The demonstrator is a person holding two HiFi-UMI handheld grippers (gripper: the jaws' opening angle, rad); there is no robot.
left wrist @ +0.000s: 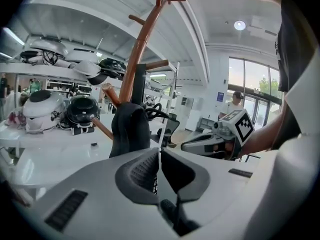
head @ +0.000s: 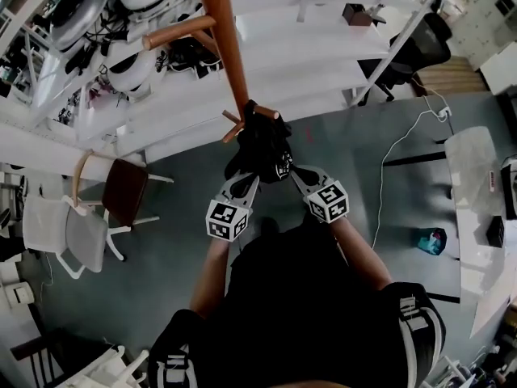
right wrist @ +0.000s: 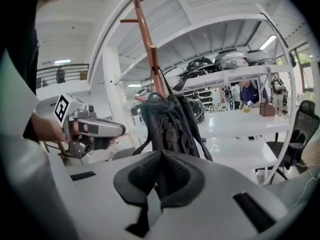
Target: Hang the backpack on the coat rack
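The black backpack (head: 262, 144) hangs from a peg of the brown wooden coat rack (head: 226, 39), its straps drooping against the pole. Both grippers sit just below it, apart from the fabric. My left gripper (head: 242, 186) is shut with nothing between its pads, and my right gripper (head: 300, 176) is shut and empty too. In the left gripper view the backpack (left wrist: 129, 129) hangs beyond the closed jaws beside the rack pole (left wrist: 142, 44), with the right gripper (left wrist: 200, 143) off to the right. In the right gripper view the backpack (right wrist: 170, 121) hangs straight ahead.
White shelving (head: 266, 79) with several helmets (head: 129, 71) stands behind the rack. Two chairs (head: 89, 217) are on the left. A white desk (head: 477, 208) and a black office chair (head: 420, 51) are on the right. People stand in the far background (right wrist: 247, 96).
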